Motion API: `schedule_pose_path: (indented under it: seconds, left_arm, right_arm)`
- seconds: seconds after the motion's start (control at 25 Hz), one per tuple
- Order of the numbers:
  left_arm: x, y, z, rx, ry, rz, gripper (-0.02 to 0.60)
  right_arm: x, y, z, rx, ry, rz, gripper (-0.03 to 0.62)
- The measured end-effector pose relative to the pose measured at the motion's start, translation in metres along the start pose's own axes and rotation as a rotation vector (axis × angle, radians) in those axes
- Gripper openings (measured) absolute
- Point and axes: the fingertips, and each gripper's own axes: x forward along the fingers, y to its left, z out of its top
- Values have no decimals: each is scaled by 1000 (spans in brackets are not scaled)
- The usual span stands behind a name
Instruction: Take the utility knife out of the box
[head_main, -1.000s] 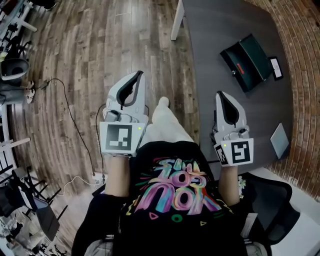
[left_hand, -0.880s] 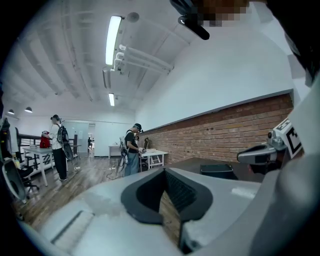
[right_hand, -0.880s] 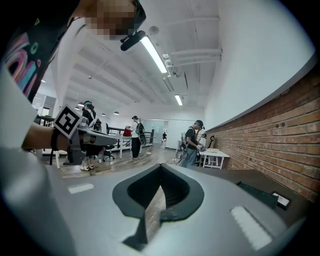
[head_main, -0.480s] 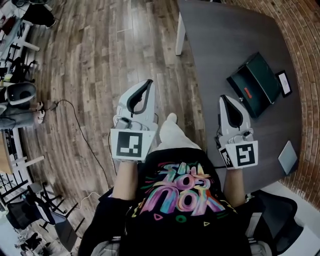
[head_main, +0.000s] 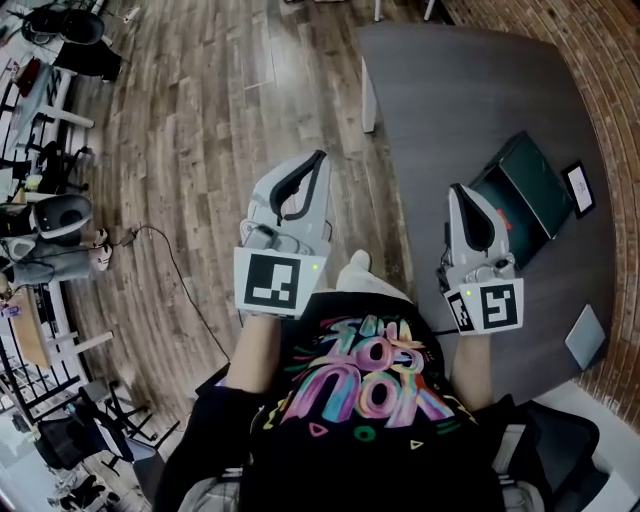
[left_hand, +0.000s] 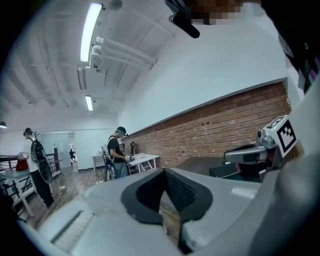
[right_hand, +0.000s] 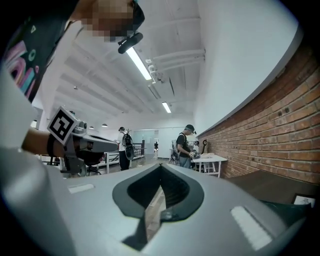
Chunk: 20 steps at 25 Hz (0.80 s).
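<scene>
Both grippers are nearing the table (head_main: 440, 90) — over the last second the box (head_main: 535, 185) is sliding closer in the head view, and the right gripper (head_main: 458, 190) is now sitting just beside its near-left edge. The left gripper (head_main: 318, 158) is hanging over the wood floor (head_main: 200, 120), left of the table. Both pairs of jaws are pressed together, gripping nothing. The box is lying open at the table's right; the utility knife (head_main: 505, 222) — probably the orange-red strip inside — is lying untouched. Approach only; the jaws are needing to open before any pick.
</scene>
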Motion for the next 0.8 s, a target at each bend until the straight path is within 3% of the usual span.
schedule_pose_path:
  seconds: [0.48, 0.8]
  left_arm:
    - [43, -28, 18, 60, -9, -143, 0]
    - [103, -62, 28, 77, -44, -319, 0]
  right_arm:
    - [-14, -40, -5, 82, -26, -146, 0]
    - [-29, -86, -10, 98, -27, -326, 0]
